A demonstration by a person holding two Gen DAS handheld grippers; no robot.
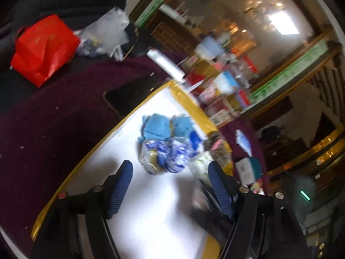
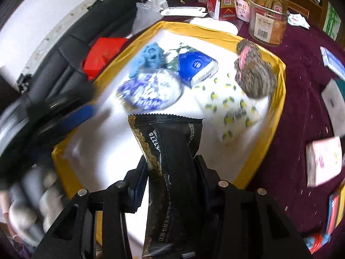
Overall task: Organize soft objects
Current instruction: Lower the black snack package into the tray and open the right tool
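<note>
The right gripper is clamped on a black packet with gold scalloped trim; the packet stands up between its fingers and pokes forward over the white floor of a yellow-rimmed tray. Ahead of that gripper lie a blue-and-white crinkled bag, a blue knitted cloth beyond it, a blue tissue pack just to the right, a lemon-print pack nearer, and a brown speckled knit piece against the far right rim — all inside the tray.

The left gripper hangs over the same tray with its jaws apart and nothing between them; its view is blurred, yet it catches a red bag far off to its left on the dark seat, which the right view shows only in part. Only the right view reads the red-and-gold cartons and clear jar beyond the tray.
</note>
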